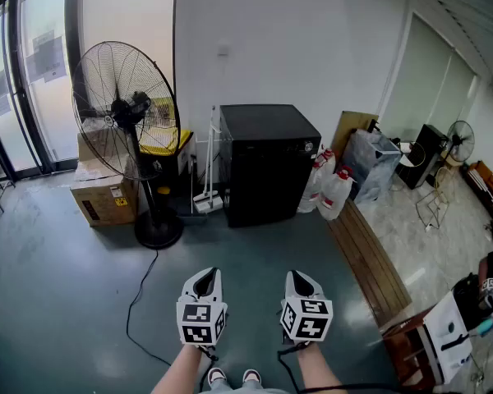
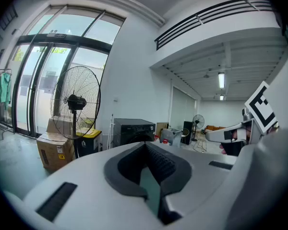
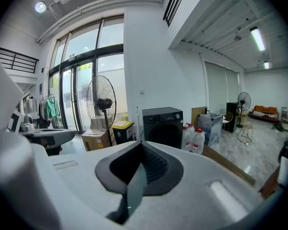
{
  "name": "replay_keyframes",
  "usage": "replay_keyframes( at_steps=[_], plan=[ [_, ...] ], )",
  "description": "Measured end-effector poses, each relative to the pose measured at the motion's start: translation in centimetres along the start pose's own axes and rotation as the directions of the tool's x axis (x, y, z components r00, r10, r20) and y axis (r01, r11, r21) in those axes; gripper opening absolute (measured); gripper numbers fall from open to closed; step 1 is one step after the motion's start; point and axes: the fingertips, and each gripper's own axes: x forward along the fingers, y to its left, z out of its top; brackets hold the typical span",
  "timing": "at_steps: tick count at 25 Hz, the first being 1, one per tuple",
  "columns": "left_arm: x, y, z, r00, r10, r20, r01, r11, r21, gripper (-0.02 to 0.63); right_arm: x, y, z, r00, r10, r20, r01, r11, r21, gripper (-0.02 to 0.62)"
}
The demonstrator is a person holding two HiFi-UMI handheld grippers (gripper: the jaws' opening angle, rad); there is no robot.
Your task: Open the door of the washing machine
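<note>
At the floor's [image 1: 57, 302] far edge, against the white wall: black washer [image 1: 267, 164], door [image 1: 263, 189] shut, flush with the front. Stands between fan [image 1: 127, 109] on its left and white jugs [image 1: 333, 191] on its right. Box [image 1: 105, 197] and yellow-lidded bin [image 1: 166, 148] behind the fan. Wooden board [image 1: 366, 261] along the floor's right side. Toward the floor's near edge, well apart from the washer: left gripper [image 1: 204, 276] and right gripper [image 1: 302, 279], side by side, not touching, both aimed at the washer and tipped slightly down. Left claw closed, jaws together, nothing between them. Right claw likewise together and empty.
</note>
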Motion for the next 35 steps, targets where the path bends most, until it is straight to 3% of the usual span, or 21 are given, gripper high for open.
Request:
replay_keyframes(
  at_steps=[9,21,35],
  plan=[
    [0.5,1.1,-0.2,1.0,-0.02,0.0,0.02,1.0,0.003,0.003,0.9,0.9,-0.1,0.999,-0.008,0.033,0.007,0.999,0.044,0.005],
    [1.2,3.8,-1.4,0.998,-0.059,-0.028,0.059,0.998,-0.009,0.003,1.7,2.3,-2.4,0.997,-0.06,-0.038,0.063,0.996,0.065,0.005],
    [9.1,5.8,0.5,0.997,-0.07,-0.025,0.07,0.998,0.001,0.003,9.2,-0.1,0.0,0.997,-0.057,-0.057,0.061,0.996,0.072,0.005]
  ],
)
